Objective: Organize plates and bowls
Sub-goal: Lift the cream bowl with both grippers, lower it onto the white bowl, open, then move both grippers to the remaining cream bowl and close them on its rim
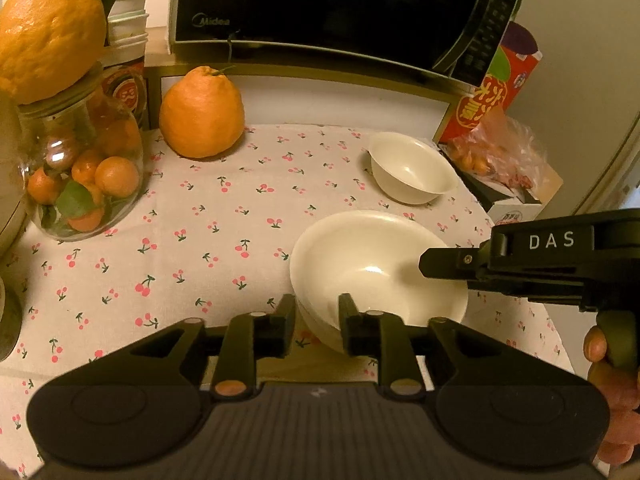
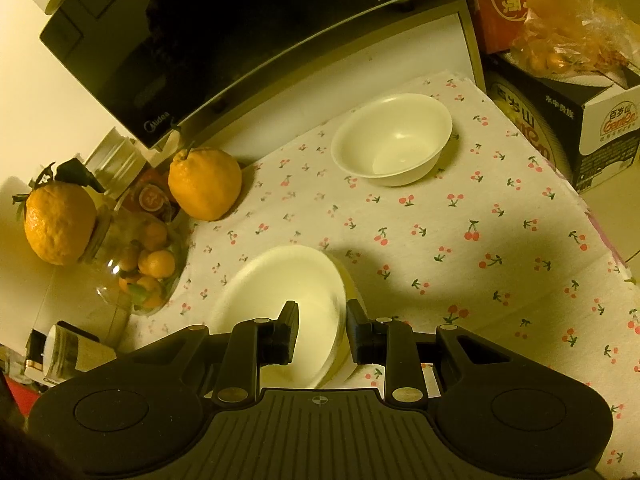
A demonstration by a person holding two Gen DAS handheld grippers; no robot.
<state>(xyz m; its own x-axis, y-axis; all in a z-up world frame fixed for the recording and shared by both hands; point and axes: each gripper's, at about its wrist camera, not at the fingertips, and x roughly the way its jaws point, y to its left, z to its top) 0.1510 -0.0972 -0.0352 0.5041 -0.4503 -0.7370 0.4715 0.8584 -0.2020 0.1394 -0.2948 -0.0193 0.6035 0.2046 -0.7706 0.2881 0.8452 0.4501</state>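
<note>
A large white bowl (image 1: 376, 268) sits near the front of the cherry-print cloth (image 1: 180, 220); it looks like a stack of nested bowls. My left gripper (image 1: 317, 316) straddles its near rim, one finger outside and one inside, with a gap on each side. My right gripper (image 2: 322, 326) straddles the opposite rim of the same bowl (image 2: 280, 300) the same way; it also shows in the left wrist view (image 1: 436, 264). A smaller white bowl (image 1: 412, 168) (image 2: 392, 138) stands alone further back.
A microwave (image 1: 328, 8) stands on a shelf at the back. A big orange fruit (image 1: 202, 114) and a glass jar of small oranges (image 1: 80, 172) are at the left. A red carton (image 1: 492, 92), a bag of fruit (image 1: 496, 156) and a box (image 2: 580, 128) crowd the right.
</note>
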